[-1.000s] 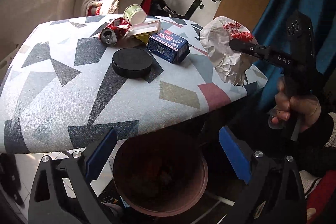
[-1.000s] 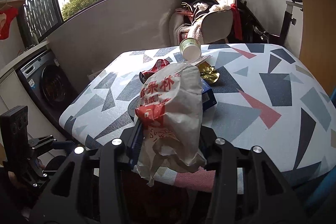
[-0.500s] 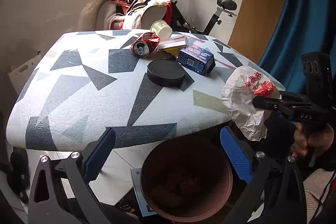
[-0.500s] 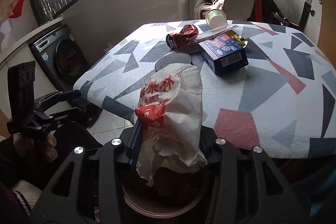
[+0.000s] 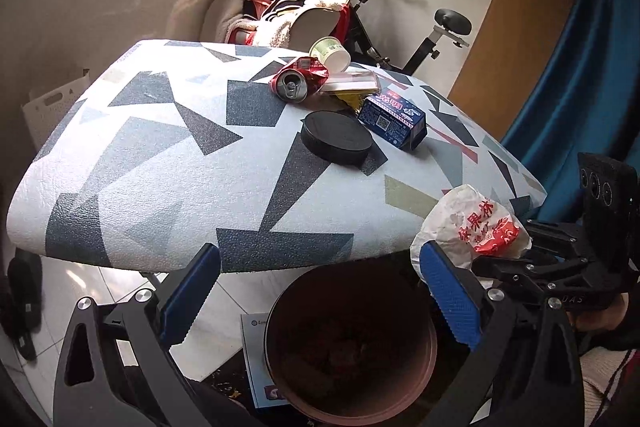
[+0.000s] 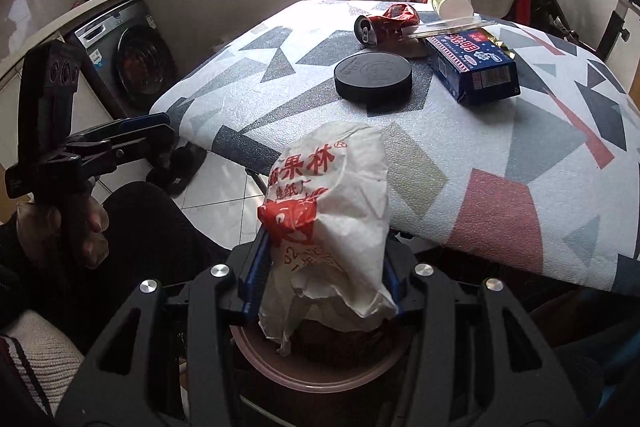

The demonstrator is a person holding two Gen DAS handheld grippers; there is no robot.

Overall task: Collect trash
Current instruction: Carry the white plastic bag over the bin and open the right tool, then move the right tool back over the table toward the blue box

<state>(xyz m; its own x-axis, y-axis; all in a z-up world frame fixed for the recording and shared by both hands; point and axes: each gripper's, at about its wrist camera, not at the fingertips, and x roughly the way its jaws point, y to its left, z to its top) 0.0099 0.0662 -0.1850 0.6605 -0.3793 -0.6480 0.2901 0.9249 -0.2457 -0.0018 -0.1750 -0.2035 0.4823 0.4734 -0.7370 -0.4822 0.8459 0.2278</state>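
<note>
Item: crumpled white paper bag (image 6: pixel 332 211), printed with red characters and a red emblem, creased, its torn lower edge hanging loose. Position: between the blue pads of the right gripper (image 6: pixel 320 279), directly above the open mouth of the round brown waste bin (image 6: pixel 320 375) on the floor at the near edge of the table; long axis roughly upright, closed rounded end up, ragged end pointing down into the bin. Right jaws have just been easing apart, the bag between them and the pads at its sides. Left gripper (image 5: pixel 320 299): jaws wide, nothing between them, poised over the same bin. Surface: table (image 5: pixel 168 163) under a white cover with grey, dark blue and red triangles, carrying a black round lid (image 5: pixel 338 138), a blue carton (image 5: pixel 394 121), a crushed red can (image 5: pixel 298 81) and a tipped paper cup (image 5: pixel 330 53) toward the far side. Room: tiled floor, washing machine (image 6: pixel 128 55) at left, exercise bike (image 5: pixel 420 35) and clothes-heaped chair (image 5: pixel 288 15) beyond the table, blue curtain (image 5: pixel 580 67) at right.
</note>
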